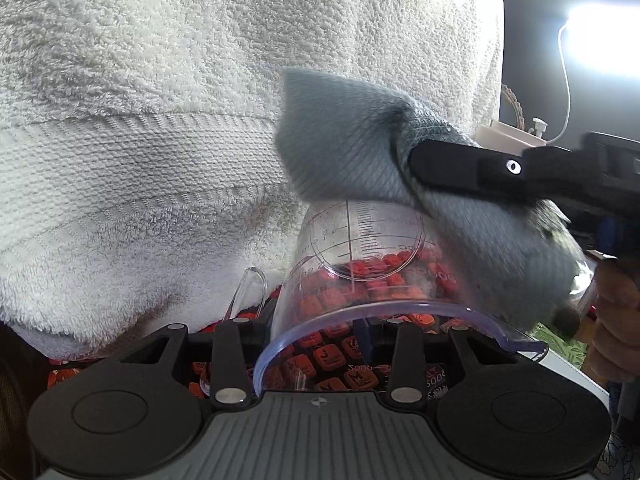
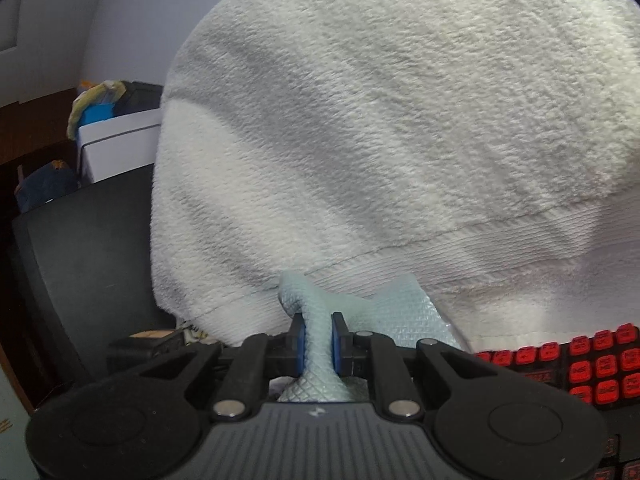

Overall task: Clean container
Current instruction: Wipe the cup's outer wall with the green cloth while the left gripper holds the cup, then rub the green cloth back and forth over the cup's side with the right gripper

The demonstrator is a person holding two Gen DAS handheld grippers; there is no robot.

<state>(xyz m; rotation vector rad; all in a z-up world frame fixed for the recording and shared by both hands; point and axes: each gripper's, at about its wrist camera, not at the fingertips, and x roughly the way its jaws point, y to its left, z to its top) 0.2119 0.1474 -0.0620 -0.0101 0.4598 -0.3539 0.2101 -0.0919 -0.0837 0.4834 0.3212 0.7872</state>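
Note:
A clear plastic measuring cup [image 1: 360,264] with printed scale marks lies tilted, its open rim toward the left wrist camera. My left gripper [image 1: 316,330] is shut on the cup's wall near the rim. A grey-blue cleaning cloth [image 1: 352,148] presses on the cup's outer side and base from the upper right. My right gripper [image 1: 424,160] comes in from the right, shut on that cloth. In the right wrist view the cloth [image 2: 320,344] is bunched between the blue pads of my right gripper [image 2: 319,342], and the cup is hidden there.
A thick white towel [image 1: 160,120] fills the background of both views. A keyboard with red keys [image 2: 600,364] lies under the cup. A person's hand [image 1: 612,320] holds the right tool. A bright lamp [image 1: 600,40] glares at upper right. A dark panel [image 2: 80,260] and a white box [image 2: 116,144] stand at left.

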